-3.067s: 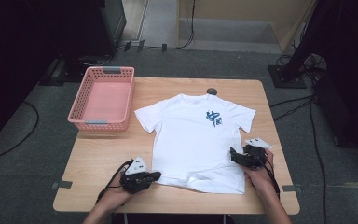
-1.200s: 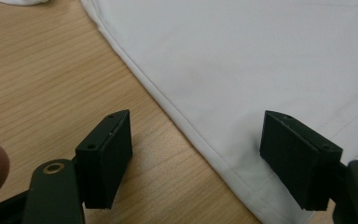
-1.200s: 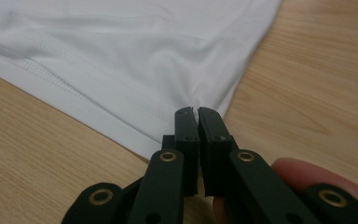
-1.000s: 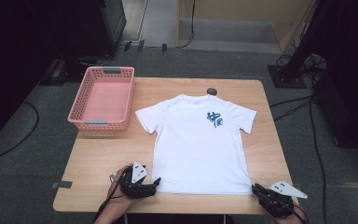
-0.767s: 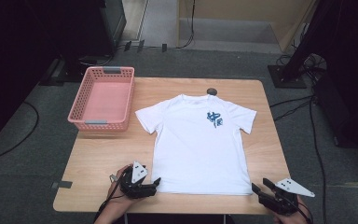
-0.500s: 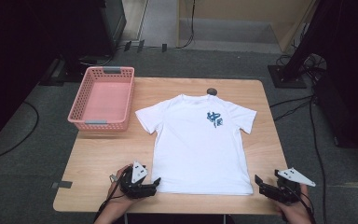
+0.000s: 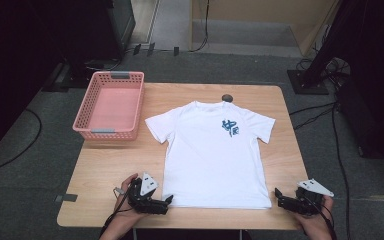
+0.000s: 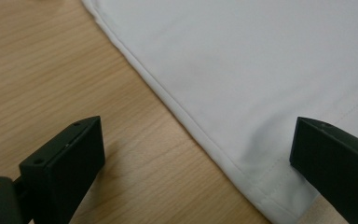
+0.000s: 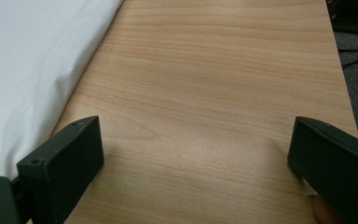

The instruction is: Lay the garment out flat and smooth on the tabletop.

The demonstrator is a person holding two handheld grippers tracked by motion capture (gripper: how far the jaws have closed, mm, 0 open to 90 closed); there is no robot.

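Note:
A white T-shirt (image 7: 215, 150) with a blue print lies flat, front up, on the wooden table (image 7: 105, 165). My left gripper (image 7: 168, 199) rests at the hem's near left corner. Its jaws have just been opening and stand wide in the left gripper view, with my left gripper (image 8: 196, 154) straddling the T-shirt (image 8: 242, 70) corner, pads not pressing it. My right gripper (image 7: 278, 196) lies just right of the hem's near right corner. Its jaws have also just been opening. Bare wood lies between the jaws of my right gripper (image 9: 196, 154), and the T-shirt (image 9: 23, 70) edge runs beside the left jaw.
A pink plastic basket (image 7: 107, 131) stands on the table's far left corner. A small dark round object (image 7: 226, 97) sits at the far edge above the collar. Cables and dark stands lie on the grey floor around the table.
The right gripper has left the shirt's right side, come back to the near right corner of the table and swung slightly left. The hem lies straighter. The left gripper has hardly moved.

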